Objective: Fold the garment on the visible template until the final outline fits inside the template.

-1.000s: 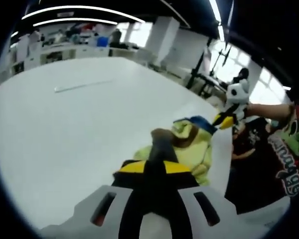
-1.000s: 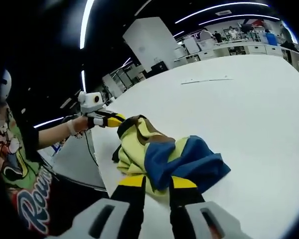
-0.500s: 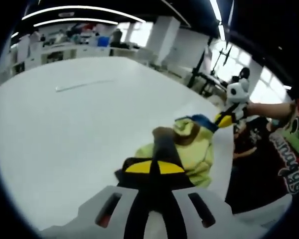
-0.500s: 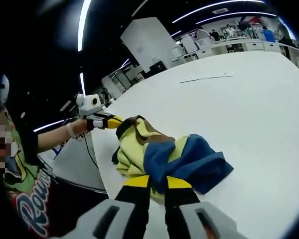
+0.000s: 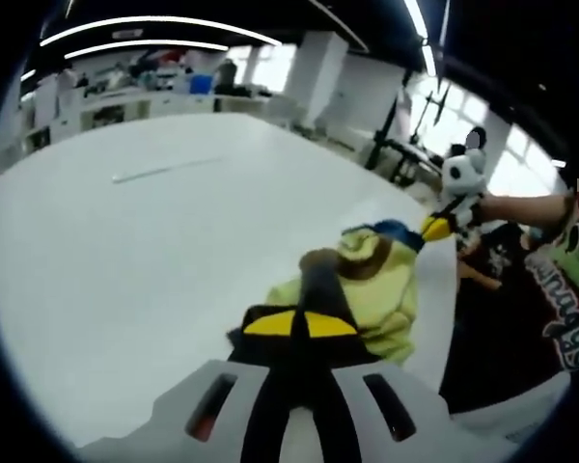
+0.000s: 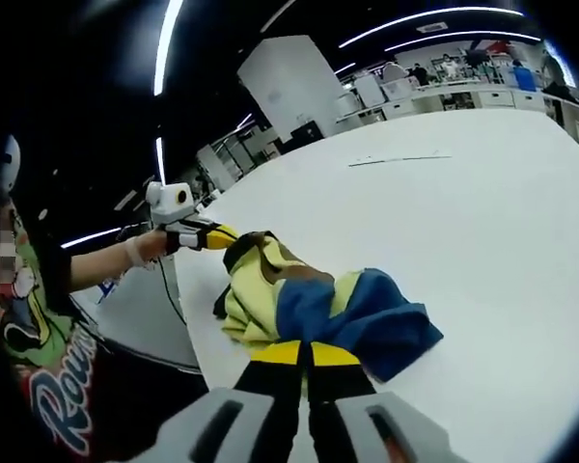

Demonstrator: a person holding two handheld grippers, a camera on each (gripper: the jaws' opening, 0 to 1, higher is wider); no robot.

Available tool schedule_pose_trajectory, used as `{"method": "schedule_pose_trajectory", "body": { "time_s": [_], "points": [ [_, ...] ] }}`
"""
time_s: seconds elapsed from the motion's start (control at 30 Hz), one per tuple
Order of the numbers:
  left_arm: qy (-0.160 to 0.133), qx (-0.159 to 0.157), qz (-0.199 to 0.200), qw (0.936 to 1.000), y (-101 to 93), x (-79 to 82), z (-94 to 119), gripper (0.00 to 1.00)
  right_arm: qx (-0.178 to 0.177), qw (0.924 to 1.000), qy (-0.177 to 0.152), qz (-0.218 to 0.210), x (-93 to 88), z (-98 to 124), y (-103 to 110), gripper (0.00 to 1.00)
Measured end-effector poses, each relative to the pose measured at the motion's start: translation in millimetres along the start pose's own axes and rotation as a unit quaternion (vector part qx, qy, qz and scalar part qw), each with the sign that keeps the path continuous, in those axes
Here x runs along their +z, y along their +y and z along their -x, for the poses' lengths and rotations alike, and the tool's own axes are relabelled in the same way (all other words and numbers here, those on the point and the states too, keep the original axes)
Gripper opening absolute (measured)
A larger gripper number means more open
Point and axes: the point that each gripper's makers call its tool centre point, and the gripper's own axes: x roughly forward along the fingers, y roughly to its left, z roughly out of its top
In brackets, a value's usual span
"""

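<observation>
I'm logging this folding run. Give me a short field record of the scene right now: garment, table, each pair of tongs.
garment: yellow, blue and brown cloth, bunched in a heap near the table edge
table: white top, a thin pale strip lying far across it
left tongs: shut on the garment
right tongs: shut on the garment
fold state: not folded flat

Ceiling light strips (image 6: 162, 48), white pillar (image 6: 289, 82)
</observation>
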Motion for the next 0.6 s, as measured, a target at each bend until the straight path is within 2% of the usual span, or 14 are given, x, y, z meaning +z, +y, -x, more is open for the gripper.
{"method": "schedule_pose_trajectory", "body": {
  "time_s": [0.13, 0.27, 0.37, 0.5, 0.6],
  "points": [
    [-0.016, 0.017, -0.002, 0.9997, 2.5, 10.2, 6.4, 0.0, -0.013, 0.9997, -0.013, 0.016, 13.2, 6.6, -0.8, 0.0],
    [-0.057, 0.046, -0.01, 0.9973, 8.0, 33.0, 17.6, 0.0, -0.027, 0.9986, -0.034, 0.032, 32.2, 15.0, -1.3, 0.0],
    [-0.082, 0.056, -0.007, 0.995, 9.2, 49.0, 26.2, 0.0, -0.03, 0.9975, -0.049, 0.041, 47.9, 21.7, 1.1, 0.0],
    [-0.11, 0.075, -0.023, 0.9908, 12.4, 74.2, 39.3, 0.0, -0.042, 0.9941, -0.073, 0.068, 74.5, 32.8, 1.8, 0.0],
    [-0.143, 0.09, -0.041, 0.9848, 13.5, 101.6, 50.8, 0.0, -0.05, 0.9907, -0.091, 0.089, 97.2, 40.8, 4.9, 0.0]
  ]
}}
